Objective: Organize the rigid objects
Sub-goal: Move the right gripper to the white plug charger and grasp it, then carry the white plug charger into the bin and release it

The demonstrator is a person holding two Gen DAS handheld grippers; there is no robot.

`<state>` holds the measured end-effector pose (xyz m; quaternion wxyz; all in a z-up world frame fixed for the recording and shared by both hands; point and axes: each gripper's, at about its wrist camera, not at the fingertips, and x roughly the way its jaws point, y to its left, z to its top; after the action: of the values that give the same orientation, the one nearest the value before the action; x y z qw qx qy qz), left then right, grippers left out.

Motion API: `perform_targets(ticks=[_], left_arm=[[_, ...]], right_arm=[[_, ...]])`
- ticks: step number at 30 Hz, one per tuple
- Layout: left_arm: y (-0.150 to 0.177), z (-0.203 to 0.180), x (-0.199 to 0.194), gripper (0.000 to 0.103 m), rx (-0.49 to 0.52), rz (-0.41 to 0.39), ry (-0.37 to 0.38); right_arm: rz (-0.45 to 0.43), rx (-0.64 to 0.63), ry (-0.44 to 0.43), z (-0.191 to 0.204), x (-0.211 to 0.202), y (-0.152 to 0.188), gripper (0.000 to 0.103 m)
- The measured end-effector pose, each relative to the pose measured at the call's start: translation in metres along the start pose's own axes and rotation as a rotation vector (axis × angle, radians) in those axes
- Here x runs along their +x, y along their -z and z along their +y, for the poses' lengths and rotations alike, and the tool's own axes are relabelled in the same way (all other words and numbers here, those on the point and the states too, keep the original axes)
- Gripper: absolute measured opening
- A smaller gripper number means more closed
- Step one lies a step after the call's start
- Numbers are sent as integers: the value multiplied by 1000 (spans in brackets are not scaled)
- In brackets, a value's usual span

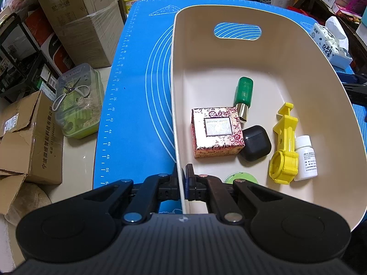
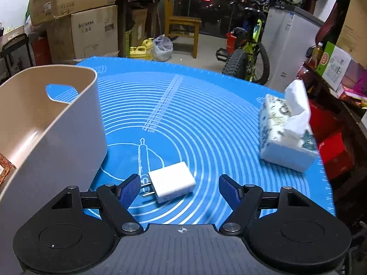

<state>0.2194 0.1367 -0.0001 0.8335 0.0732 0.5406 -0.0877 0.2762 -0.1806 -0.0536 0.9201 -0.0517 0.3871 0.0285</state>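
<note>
My left gripper (image 1: 182,171) is shut on the near left rim of the beige bin (image 1: 298,73). Inside the bin lie a patterned red box (image 1: 216,131), a green bottle (image 1: 243,92), a black earbud case (image 1: 255,143), a yellow plastic part (image 1: 284,146), a small white bottle (image 1: 306,158) and a green lid (image 1: 240,178), partly hidden by my fingers. In the right wrist view a white plug charger (image 2: 170,182) lies on the blue mat (image 2: 206,119), prongs toward my left finger. My right gripper (image 2: 180,189) is open just above it, pads apart from it.
A tissue pack (image 2: 286,133) sits at the mat's right edge. The bin's wall (image 2: 64,133) stands left of the charger. Cardboard boxes (image 1: 80,18), a clear container with scissors (image 1: 78,100) and a bicycle (image 2: 247,55) surround the table.
</note>
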Motion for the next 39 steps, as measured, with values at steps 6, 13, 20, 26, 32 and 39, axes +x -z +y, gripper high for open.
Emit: perform_targets(ticks=[6, 13, 20, 26, 32, 39], left_arm=[[0, 0, 0, 5, -1, 0, 1], [0, 0, 0, 5, -1, 0, 0], [0, -1, 1, 5, 0, 0, -1], [0, -1, 1, 5, 1, 0, -2], [0, -1, 1, 5, 0, 1, -1], [-1, 0, 1, 5, -2, 1, 0]], right_arm=[[34, -24, 2, 9, 25, 3, 79], [25, -57, -6, 17, 34, 9, 78], [-1, -40, -25, 15, 29, 15, 68], [-54, -14, -2, 10, 12, 21, 68], [-70, 7, 15, 4, 0, 27, 67], [-119, -13, 19, 2, -27, 24, 67]])
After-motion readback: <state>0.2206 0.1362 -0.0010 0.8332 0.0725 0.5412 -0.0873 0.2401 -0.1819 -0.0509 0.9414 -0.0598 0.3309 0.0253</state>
